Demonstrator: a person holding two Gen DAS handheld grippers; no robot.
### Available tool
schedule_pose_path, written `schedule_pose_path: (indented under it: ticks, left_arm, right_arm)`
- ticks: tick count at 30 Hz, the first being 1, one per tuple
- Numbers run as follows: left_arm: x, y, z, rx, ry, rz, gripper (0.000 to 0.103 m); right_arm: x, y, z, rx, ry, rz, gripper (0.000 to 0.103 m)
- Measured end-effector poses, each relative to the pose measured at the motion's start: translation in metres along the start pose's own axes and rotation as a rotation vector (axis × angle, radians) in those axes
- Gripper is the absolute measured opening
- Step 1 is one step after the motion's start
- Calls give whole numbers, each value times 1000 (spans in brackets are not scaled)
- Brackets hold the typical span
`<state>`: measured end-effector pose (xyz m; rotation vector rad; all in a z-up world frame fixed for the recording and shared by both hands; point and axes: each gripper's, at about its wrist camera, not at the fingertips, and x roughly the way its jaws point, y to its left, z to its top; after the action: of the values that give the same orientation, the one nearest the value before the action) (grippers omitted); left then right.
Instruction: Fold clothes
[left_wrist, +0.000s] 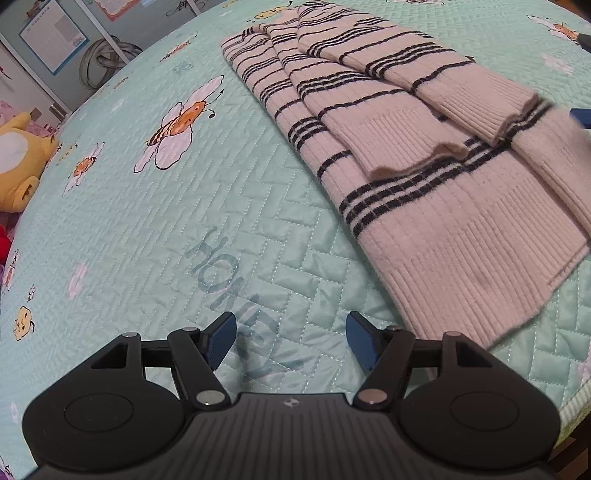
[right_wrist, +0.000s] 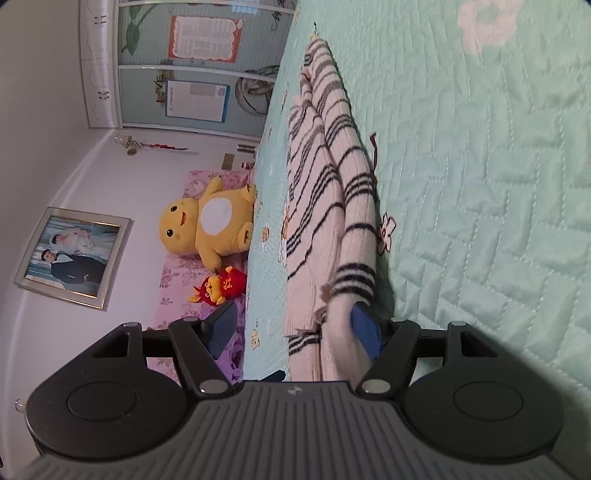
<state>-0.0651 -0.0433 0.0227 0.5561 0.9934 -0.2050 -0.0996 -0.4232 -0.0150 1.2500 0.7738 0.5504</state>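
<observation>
Sweater (left_wrist: 424, 147) lies folded on the bed (left_wrist: 147, 240); left tool (left_wrist: 291, 338) spread and empty, right tool (right_wrist: 291, 332) spread around its edge.

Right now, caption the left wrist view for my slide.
Open left tongs hover over a mint quilted bedspread beside a partly folded cream sweater with navy stripes.

Yellow plush toy (right_wrist: 210, 225), framed photo (right_wrist: 72, 256)
</observation>
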Motion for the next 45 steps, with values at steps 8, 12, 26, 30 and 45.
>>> schedule_pose_path:
  ticks: [8, 12, 26, 30, 45]
  left_arm:
    - [-11, 3, -11, 62, -73, -7, 62]
    - [-22, -3, -32, 280, -242, 96, 59]
    - [37, 3, -73, 989, -868, 162, 57]
    - [52, 11, -69, 1072, -1008, 96, 55]
    - [67, -17, -64, 1245, -1249, 51, 20]
  right_arm:
    - [-10, 31, -8, -411, -28, -271, 69]
    - [-6, 59, -35, -1003, -51, -502, 69]
    - [34, 37, -71, -2224, 245, -365, 68]
    - [32, 38, -63, -2335, 306, -216, 68]
    - [55, 31, -60, -2480, 160, 55, 58]
